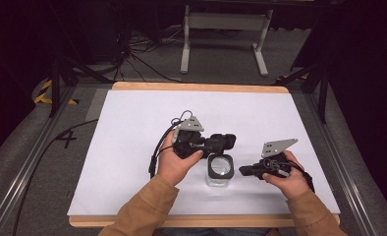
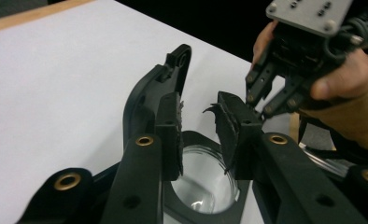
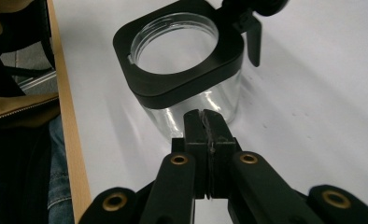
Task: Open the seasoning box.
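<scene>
We see a clear glass jar with a square black collar around its round open mouth [image 1: 220, 168] standing upright on the white table sheet [image 1: 132, 137], low and just right of the middle of the high view. The left gripper [image 1: 227, 141] sits directly above the jar in that frame, held in the left hand [image 1: 174, 162], whose tan sleeve [image 1: 145, 209] rises from the bottom edge. In the left gripper view its black jaws stand apart with nothing between them, and the jar's mouth [image 2: 203, 182] lies below the gap at the bottom centre; a black hinged flap [image 2: 161, 86] rises from the collar toward the upper middle. The right gripper [image 1: 244, 170] lies just right of the jar in the high view, held in the right hand [image 1: 290, 179]. In the right gripper view its jaws are pressed together, empty, at the lower centre, their tips close to the jar's glass wall [image 3: 191, 109], though we cannot tell whether they touch it.
</scene>
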